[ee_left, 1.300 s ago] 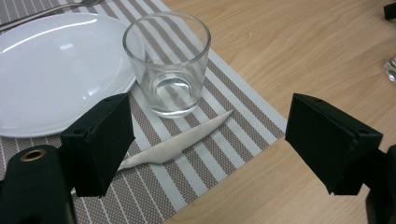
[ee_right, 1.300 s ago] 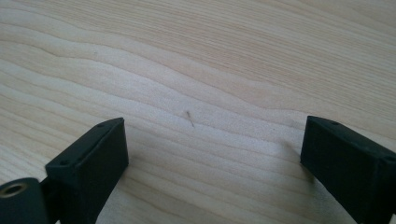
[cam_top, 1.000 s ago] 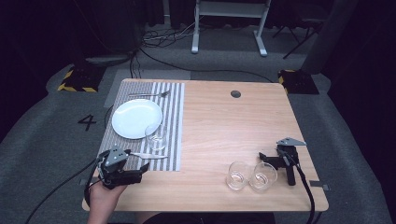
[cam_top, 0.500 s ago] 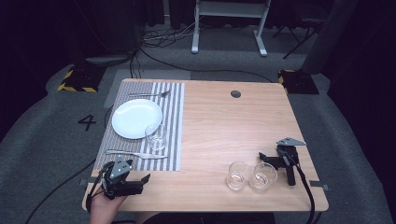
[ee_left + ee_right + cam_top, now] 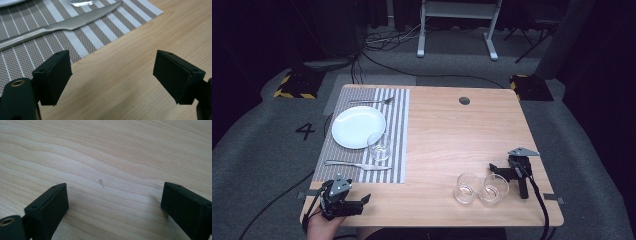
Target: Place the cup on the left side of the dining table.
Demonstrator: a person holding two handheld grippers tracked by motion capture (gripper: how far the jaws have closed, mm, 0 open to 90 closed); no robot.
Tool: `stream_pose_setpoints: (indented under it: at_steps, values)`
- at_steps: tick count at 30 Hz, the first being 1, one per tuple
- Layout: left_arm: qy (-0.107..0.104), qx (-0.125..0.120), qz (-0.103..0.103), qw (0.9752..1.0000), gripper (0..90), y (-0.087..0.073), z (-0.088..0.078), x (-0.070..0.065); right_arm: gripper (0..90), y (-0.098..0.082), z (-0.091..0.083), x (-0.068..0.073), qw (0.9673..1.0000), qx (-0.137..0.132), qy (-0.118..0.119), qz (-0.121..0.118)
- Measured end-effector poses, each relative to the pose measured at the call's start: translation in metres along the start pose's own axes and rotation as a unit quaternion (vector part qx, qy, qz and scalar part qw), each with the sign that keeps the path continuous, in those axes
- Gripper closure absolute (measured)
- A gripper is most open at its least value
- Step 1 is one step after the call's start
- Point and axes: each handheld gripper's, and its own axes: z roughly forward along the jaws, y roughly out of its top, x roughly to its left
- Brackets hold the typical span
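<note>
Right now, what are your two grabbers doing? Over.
Left gripper open, empty, near the knife. Right gripper open, resting on the table beside two glasses. Nothing in the way.

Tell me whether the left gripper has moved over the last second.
Yes. The left gripper pulled back off the placemat corner toward the table's near edge.

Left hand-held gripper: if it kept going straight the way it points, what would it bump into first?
Probably the knife on the striped placemat, though its line may slip past the knife's tip. The left hand-held gripper is open over bare wood.
</note>
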Motion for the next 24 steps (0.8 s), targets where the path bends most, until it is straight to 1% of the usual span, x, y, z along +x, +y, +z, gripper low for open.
stream_pose_setpoints:
  at_steps: [1, 2, 3, 7, 9, 16, 18, 19, 20, 22, 24]
  values:
    - [-0.001, 0.001, -0.003, 1.0, 15.5, -0.001, 0.001, 0.0, 7.7, 0.0, 0.0, 0.0, 1.0, 0.0, 0.0, 0.0]
    - [0.0, 0.003, 0.001, 1.0, 15.5, -0.002, 0.001, 0.0, 7.7, 0.0, 0.0, 0.0, 1.0, 0.0, 0.0, 0.0]
    - [-0.002, 0.007, 0.0, 1.0, 15.5, -0.003, 0.002, 0.0, 7.7, 0.0, 0.0, 0.0, 1.0, 0.0, 0.0, 0.0]
    - [-0.003, 0.009, -0.005, 0.9999, 15.5, -0.006, 0.003, 0.002, 7.7, 0.0, 0.0, 0.0, 1.0, 0.0, 0.0, 0.0]
    - [0.0, 0.011, -0.01, 0.9999, 15.5, -0.009, 0.005, 0.003, 7.7, 0.0, 0.0, 0.0, 1.0, 0.0, 0.0, 0.0]
    - [0.013, 0.025, -0.011, 0.9995, 15.2, -0.013, 0.008, 0.004, 7.7, 0.0, 0.0, 0.0, 1.0, 0.0, 0.0, 0.0]
    - [0.021, 0.018, -0.004, 0.9996, 15.3, -0.015, 0.009, 0.003, 7.7, 0.0, 0.0, 0.0, 1.0, 0.0, 0.0, 0.0]
    - [0.021, 0.018, -0.004, 0.9996, 14.8, -0.015, 0.009, 0.003, 7.7, 0.0, 0.0, 0.0, 1.0, 0.0, 0.0, 0.0]
    - [0.02, 0.006, 0.003, 0.9998, 13.9, -0.017, 0.011, 0.004, 7.7, 0.0, 0.0, 0.0, 1.0, 0.0, 0.0, 0.0]
    - [0.015, -0.016, 0.007, 0.9997, 10.6, -0.021, 0.014, 0.005, 7.7, 0.0, 0.0, 0.0, 1.0, 0.0, 0.0, 0.0]
    - [0.014, -0.017, 0.01, 0.9997, 7.7, -0.022, 0.014, 0.005, 7.7, 0.0, 0.0, 0.0, 1.0, 0.0, 0.0, 0.0]
